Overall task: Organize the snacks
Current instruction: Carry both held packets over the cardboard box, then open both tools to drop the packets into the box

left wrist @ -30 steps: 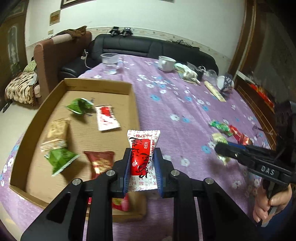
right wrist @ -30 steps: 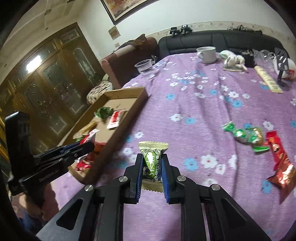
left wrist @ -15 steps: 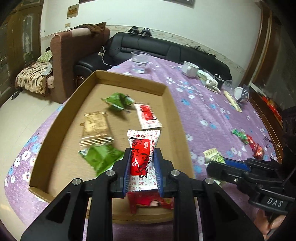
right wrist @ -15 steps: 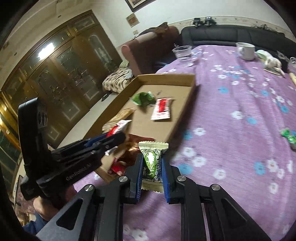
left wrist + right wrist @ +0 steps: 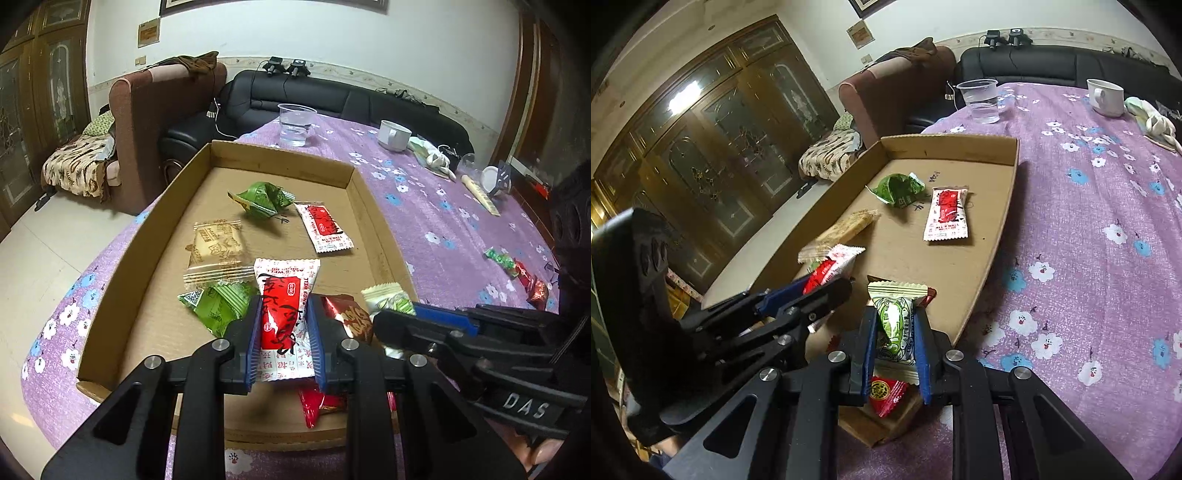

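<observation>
My left gripper [image 5: 283, 314] is shut on a red and white snack packet [image 5: 282, 314] and holds it over the near part of the cardboard tray [image 5: 280, 162]. My right gripper [image 5: 895, 321] is shut on a green and white snack packet [image 5: 894, 321] just above the tray's [image 5: 1012, 206] near right corner, right beside the left gripper [image 5: 827, 291]. Inside the tray lie a crumpled green wrapper [image 5: 260, 199], a red and white packet [image 5: 323, 230], a beige biscuit pack [image 5: 218, 247], a green packet [image 5: 218, 306] and red packets [image 5: 349, 317]. More snacks [image 5: 517, 269] lie on the purple cloth at the right.
A clear plastic cup [image 5: 295, 123] and a white mug [image 5: 393, 134] stand beyond the tray on the flowered purple tablecloth [image 5: 1089, 221]. A white cloth [image 5: 432, 157] and small items lie at the far right. A black sofa [image 5: 332, 99] and a brown armchair [image 5: 147, 110] border the table.
Both grippers have moved left over the tray with their packets still held. The right gripper came from the open cloth to the tray's near right corner, close beside the left one.
</observation>
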Action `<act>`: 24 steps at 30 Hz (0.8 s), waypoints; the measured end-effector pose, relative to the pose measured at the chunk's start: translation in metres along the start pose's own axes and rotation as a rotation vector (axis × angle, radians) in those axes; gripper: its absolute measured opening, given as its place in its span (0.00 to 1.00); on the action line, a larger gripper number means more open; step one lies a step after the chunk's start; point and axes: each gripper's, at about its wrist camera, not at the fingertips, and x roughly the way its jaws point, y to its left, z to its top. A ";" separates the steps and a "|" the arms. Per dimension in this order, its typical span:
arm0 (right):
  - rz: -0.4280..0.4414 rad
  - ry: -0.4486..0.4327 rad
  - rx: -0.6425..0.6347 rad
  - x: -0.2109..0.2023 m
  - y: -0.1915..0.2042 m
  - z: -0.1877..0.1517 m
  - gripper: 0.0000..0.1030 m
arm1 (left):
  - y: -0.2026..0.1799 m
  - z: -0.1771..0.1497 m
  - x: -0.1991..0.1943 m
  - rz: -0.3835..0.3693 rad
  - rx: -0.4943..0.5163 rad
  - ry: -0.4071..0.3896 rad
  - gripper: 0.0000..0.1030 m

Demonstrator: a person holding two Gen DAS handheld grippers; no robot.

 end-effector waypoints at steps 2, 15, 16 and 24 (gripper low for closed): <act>-0.002 -0.003 -0.010 0.000 0.001 -0.002 0.21 | 0.002 0.001 0.000 -0.004 -0.006 0.000 0.21; -0.006 -0.033 -0.058 -0.010 0.014 -0.007 0.24 | 0.002 0.003 -0.002 -0.012 -0.015 -0.001 0.22; -0.004 -0.035 -0.057 -0.011 0.014 -0.007 0.25 | 0.002 0.004 -0.002 -0.014 -0.017 -0.001 0.22; 0.014 -0.056 -0.047 -0.020 0.012 -0.004 0.28 | 0.000 0.005 -0.008 -0.030 -0.030 0.000 0.25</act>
